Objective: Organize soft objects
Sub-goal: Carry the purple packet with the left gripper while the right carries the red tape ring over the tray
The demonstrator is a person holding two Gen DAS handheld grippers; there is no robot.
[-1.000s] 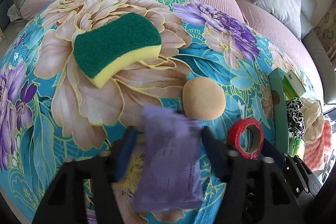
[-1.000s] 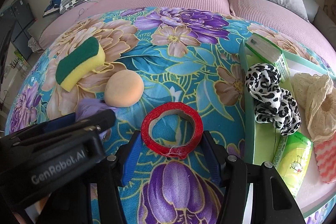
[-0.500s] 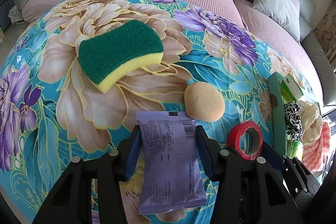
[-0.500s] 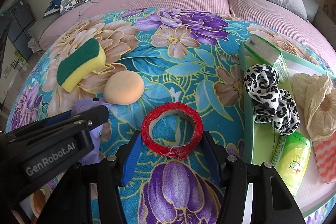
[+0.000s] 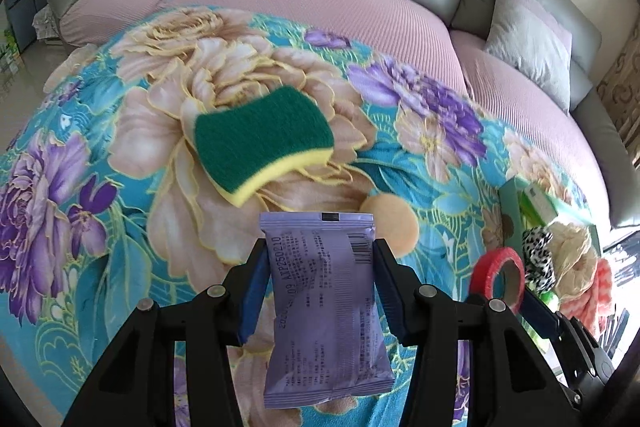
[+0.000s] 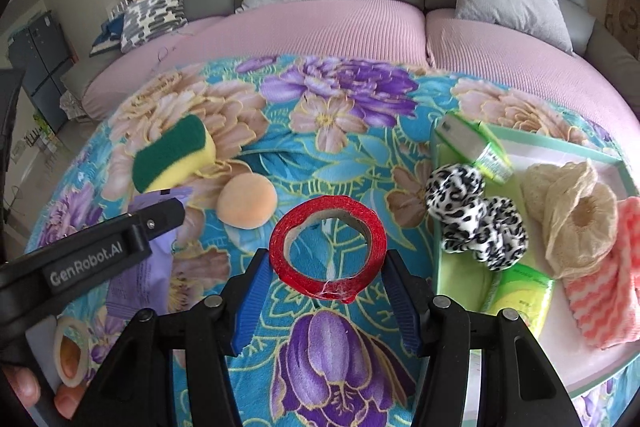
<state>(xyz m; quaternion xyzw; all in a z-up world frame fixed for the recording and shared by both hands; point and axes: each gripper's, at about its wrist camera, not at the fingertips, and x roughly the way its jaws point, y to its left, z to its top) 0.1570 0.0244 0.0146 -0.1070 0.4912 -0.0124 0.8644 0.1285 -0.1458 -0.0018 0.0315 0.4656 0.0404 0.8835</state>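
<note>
My left gripper [image 5: 318, 259] is shut on a purple tissue packet [image 5: 326, 311] and holds it above the floral cloth; the packet also shows in the right wrist view [image 6: 140, 279]. My right gripper [image 6: 326, 271] is shut on a red tape roll [image 6: 328, 243], lifted off the cloth. A green and yellow sponge [image 5: 262, 143] and a round peach puff [image 5: 394, 227] lie on the cloth beyond the left gripper. The green tray [image 6: 576, 143] at the right holds a leopard scrunchie [image 6: 476, 223], a beige net [image 6: 576, 215], a pink cloth [image 6: 604, 299] and green packets [image 6: 520, 299].
The floral cloth [image 6: 340, 131] covers a table in front of a pink and grey sofa [image 6: 320, 23] with cushions. A beige tape roll [image 6: 70, 355] lies at the lower left of the right wrist view, next to the person's fingers.
My left gripper closed on the purple packet and lifted it up and away from the cloth. My right gripper rose with the red tape roll still in it.
</note>
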